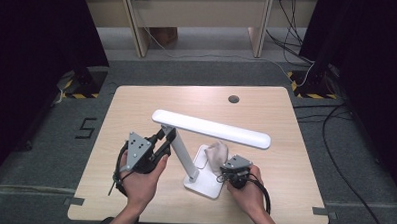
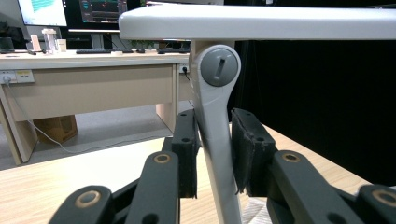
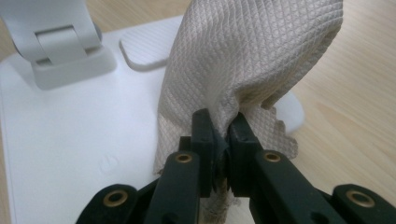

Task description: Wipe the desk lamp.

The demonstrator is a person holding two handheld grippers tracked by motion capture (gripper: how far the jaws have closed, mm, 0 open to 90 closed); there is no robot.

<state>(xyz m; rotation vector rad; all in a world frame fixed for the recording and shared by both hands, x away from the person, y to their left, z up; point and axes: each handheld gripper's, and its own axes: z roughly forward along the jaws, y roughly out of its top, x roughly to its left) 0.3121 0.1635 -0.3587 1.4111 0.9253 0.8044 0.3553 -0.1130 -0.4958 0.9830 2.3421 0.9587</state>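
White desk lamp (image 1: 205,142) stood at centre of the desk (image 1: 136,105), its base (image 1: 206,185) low in the frame between both hands; left gripper (image 1: 161,140) clamped the lamp's upright arm (image 2: 217,154), fingers (image 2: 187,149) narrow against either side; right gripper (image 1: 229,165) held a beige cloth (image 3: 243,60) pinched tight in its fingers (image 3: 203,135), the cloth bunched upright over the base's right edge; long lamp head (image 1: 211,128) crossed above both grippers; cable hole (image 1: 233,98) upper centre of desk; wooden benches (image 1: 139,20) and floor cables (image 1: 336,117) beyond.
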